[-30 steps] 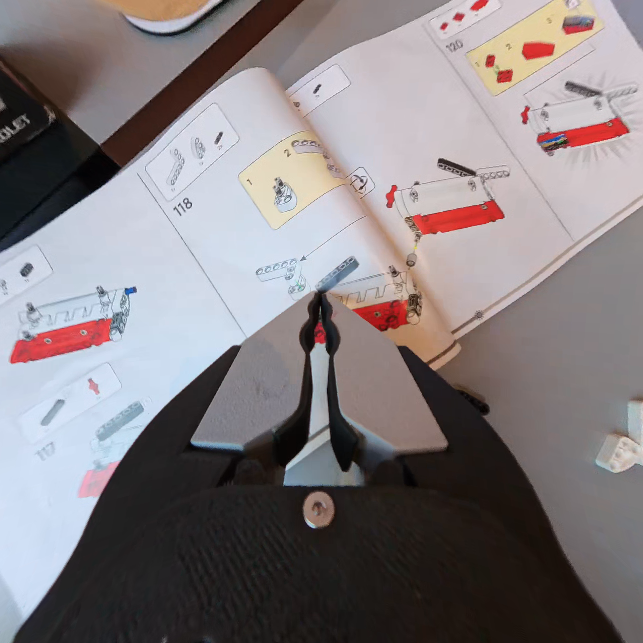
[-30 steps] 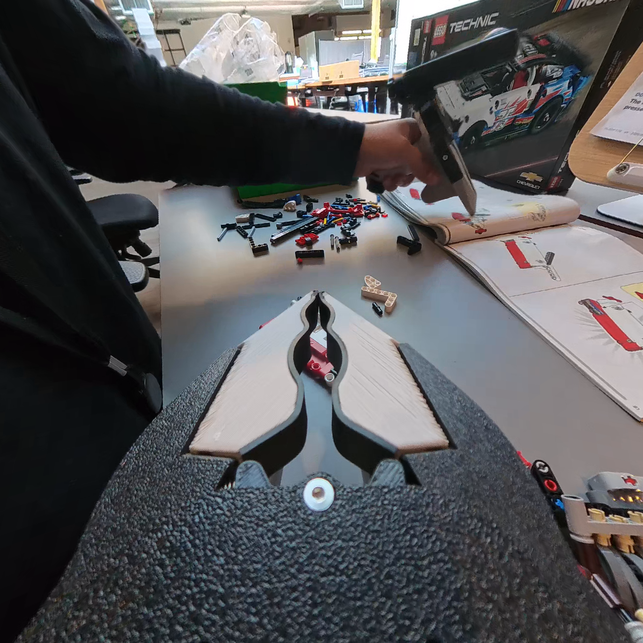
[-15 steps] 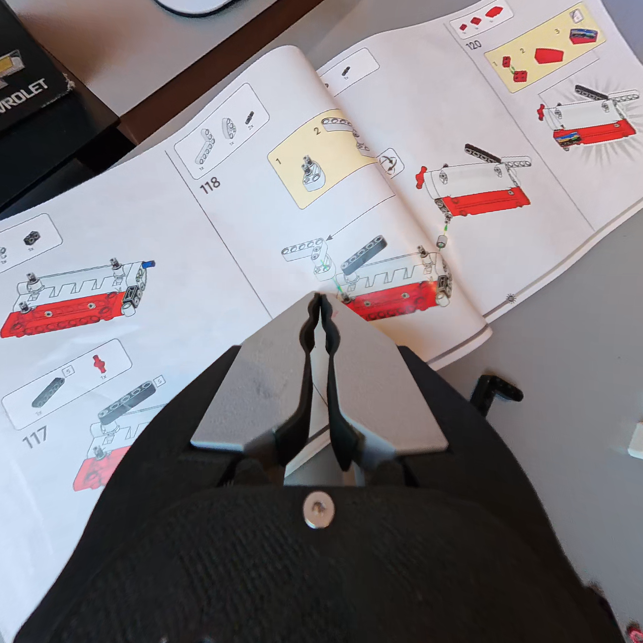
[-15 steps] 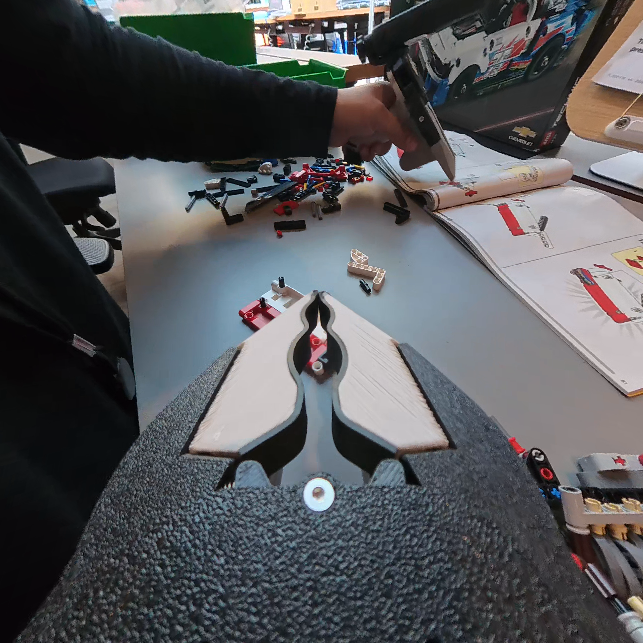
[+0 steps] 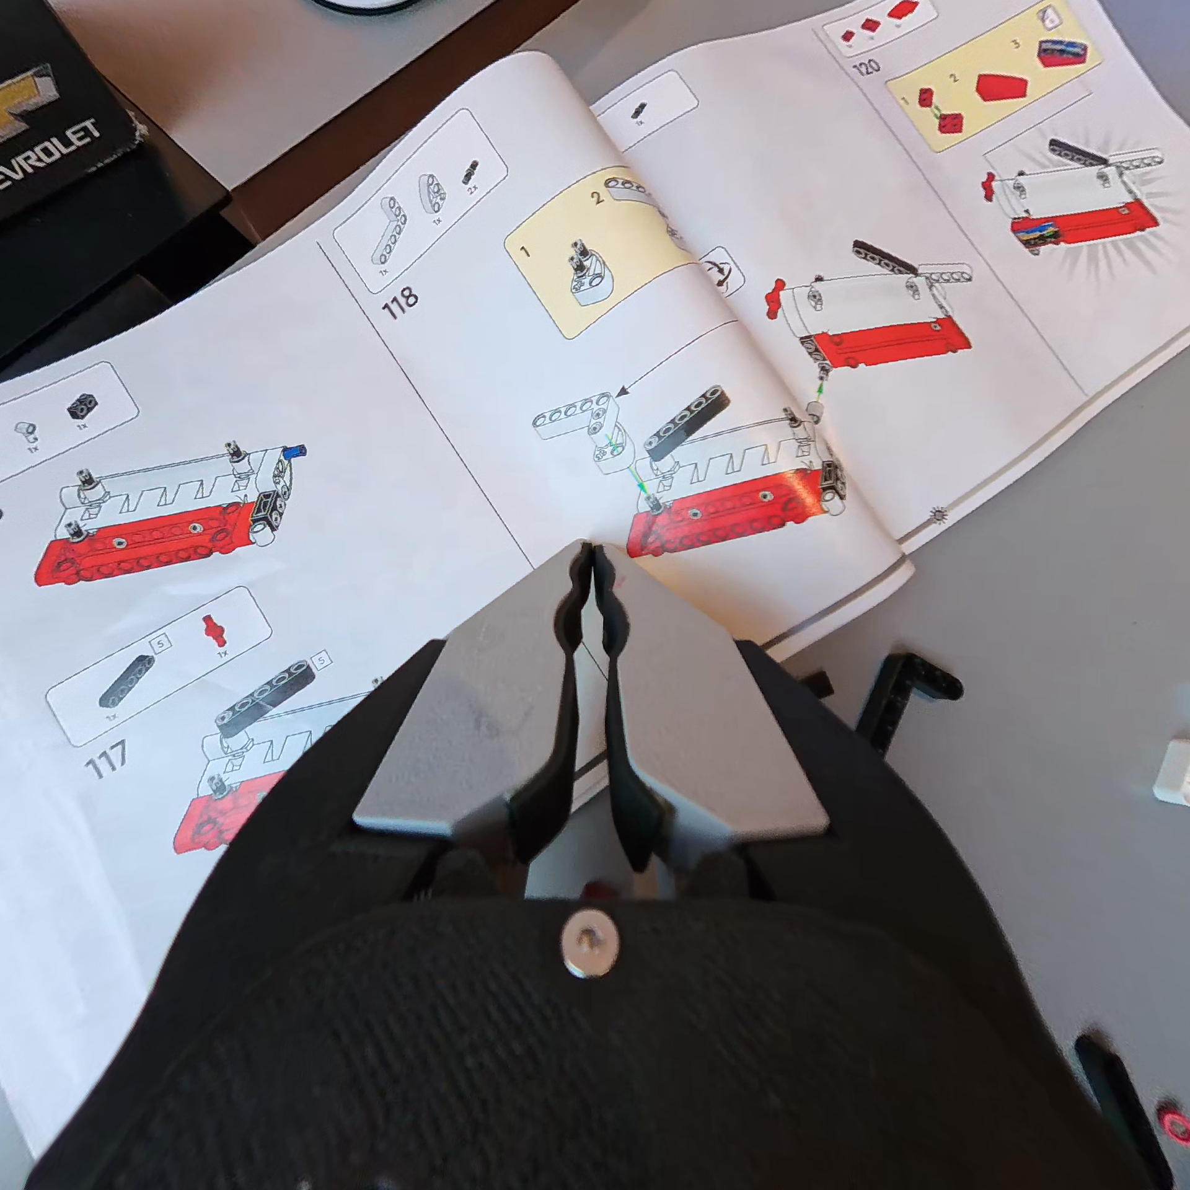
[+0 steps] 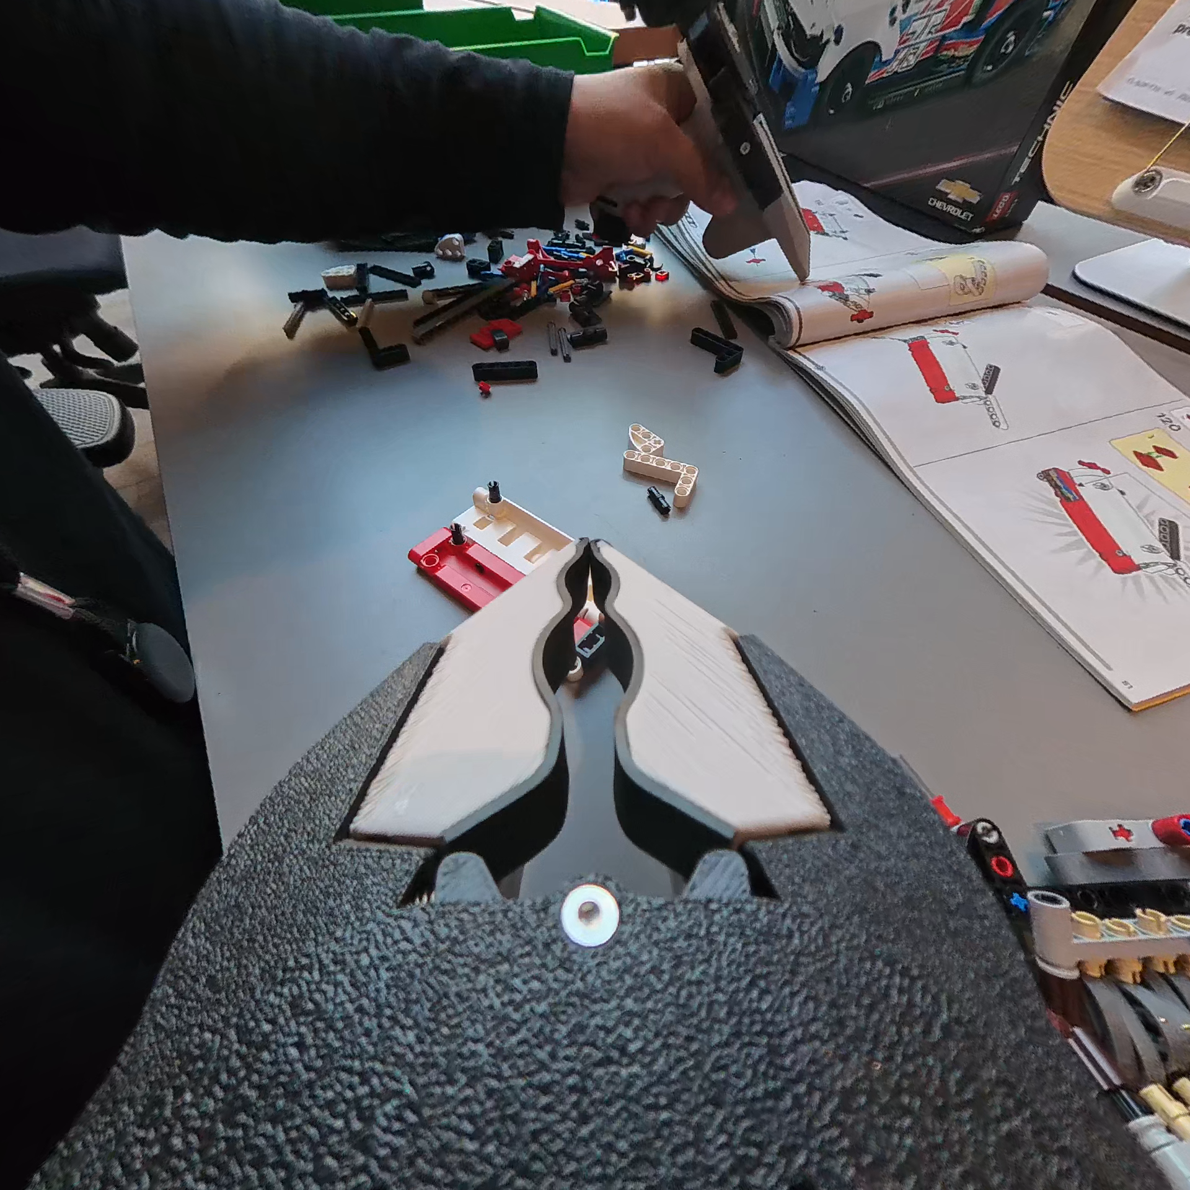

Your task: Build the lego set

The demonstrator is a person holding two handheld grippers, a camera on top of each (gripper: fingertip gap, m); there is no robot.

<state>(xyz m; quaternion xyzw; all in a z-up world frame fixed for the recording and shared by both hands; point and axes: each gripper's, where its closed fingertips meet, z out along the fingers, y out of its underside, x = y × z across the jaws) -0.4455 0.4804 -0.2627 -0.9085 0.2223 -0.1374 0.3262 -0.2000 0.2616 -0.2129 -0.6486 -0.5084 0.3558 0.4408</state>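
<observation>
The grey surface (image 6: pixel 837 579) carries an open booklet (image 5: pixel 386 360). Both tongs, left (image 5: pixel 591 552) and right (image 6: pixel 589 547), are clenched empty; match the white angled piece (image 6: pixel 660 467) against the drawing first.

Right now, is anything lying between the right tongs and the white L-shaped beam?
Nothing visible blocks it. Bare table separates the right tongs from the white L-shaped beam; a small black pin lies beside the beam.

Bright daylight, glare on glossy pages, wide-angle edge distortion.
</observation>
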